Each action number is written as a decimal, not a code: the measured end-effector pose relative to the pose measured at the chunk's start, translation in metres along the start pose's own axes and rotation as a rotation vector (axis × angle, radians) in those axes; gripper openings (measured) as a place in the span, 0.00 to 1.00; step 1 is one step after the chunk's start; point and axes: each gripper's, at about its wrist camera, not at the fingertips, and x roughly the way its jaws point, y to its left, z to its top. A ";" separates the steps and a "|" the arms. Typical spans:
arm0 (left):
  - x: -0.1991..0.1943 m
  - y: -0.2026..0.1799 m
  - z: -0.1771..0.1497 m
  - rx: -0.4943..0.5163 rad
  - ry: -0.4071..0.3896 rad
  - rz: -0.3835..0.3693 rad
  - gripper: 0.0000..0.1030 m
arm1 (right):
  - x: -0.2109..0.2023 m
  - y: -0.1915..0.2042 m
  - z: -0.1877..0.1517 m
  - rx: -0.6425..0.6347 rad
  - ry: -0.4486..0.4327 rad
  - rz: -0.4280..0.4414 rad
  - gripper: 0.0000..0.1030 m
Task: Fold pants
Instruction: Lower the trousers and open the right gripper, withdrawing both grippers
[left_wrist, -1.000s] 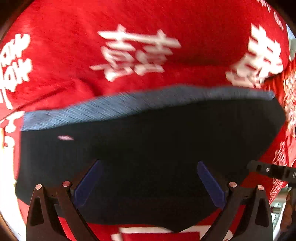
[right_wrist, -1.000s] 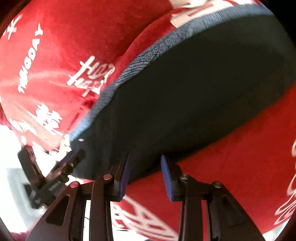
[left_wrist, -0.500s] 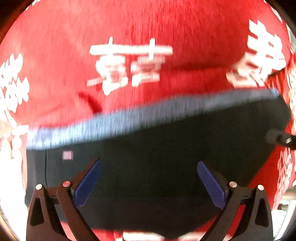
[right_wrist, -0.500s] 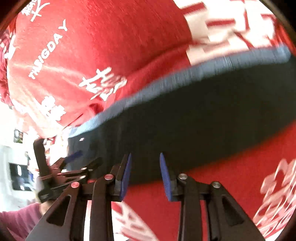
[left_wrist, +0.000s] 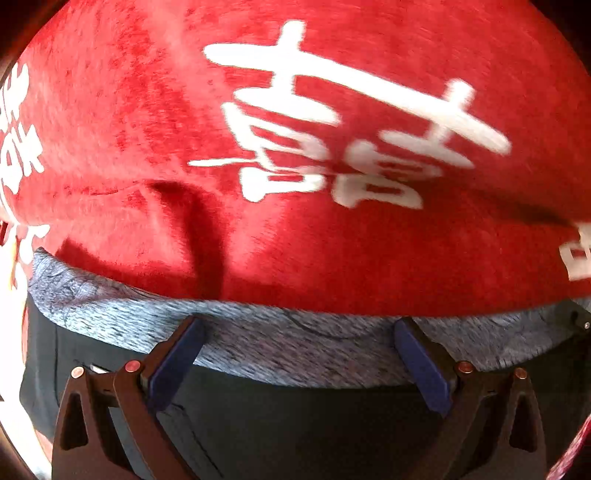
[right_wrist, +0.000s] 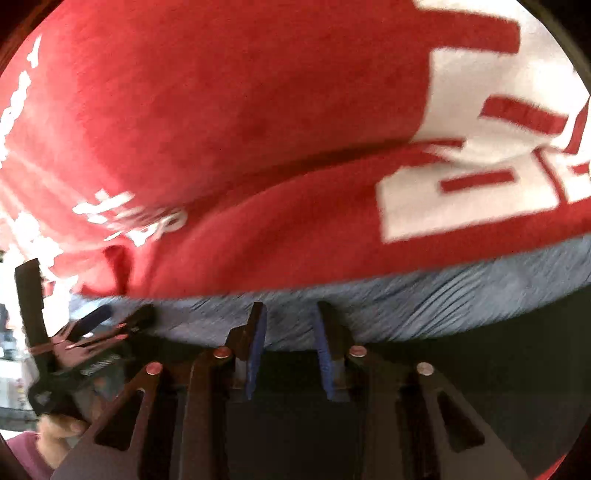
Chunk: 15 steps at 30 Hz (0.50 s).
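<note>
Dark pants (left_wrist: 295, 424) with a heathered grey waistband (left_wrist: 295, 343) lie flat on a red cloth. My left gripper (left_wrist: 295, 332) is wide open, its blue pads over the waistband, holding nothing. My right gripper (right_wrist: 290, 314) is open with a narrow gap, its tips at the grey waistband (right_wrist: 406, 306) over the dark pants (right_wrist: 461, 387). The left gripper (right_wrist: 92, 339) shows at the left of the right wrist view, at the waistband's end.
The red cloth (left_wrist: 258, 110) with white characters covers the surface beyond the waistband; it also shows in the right wrist view (right_wrist: 240, 129). A hand in a pink sleeve (right_wrist: 40, 439) holds the left gripper. A bright room lies off the left edge.
Both grippers have moved forward over the pants, from the dark fabric up to the grey waistband. Both stayed open.
</note>
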 end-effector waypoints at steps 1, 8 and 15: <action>-0.003 0.003 0.002 0.007 0.002 0.024 1.00 | -0.001 -0.004 0.005 0.001 -0.007 -0.026 0.26; -0.055 0.007 -0.034 0.097 -0.005 -0.039 1.00 | -0.035 -0.022 0.001 0.103 0.001 0.019 0.33; -0.064 -0.010 -0.109 0.144 0.096 -0.078 1.00 | -0.064 -0.016 -0.077 0.100 0.049 0.013 0.34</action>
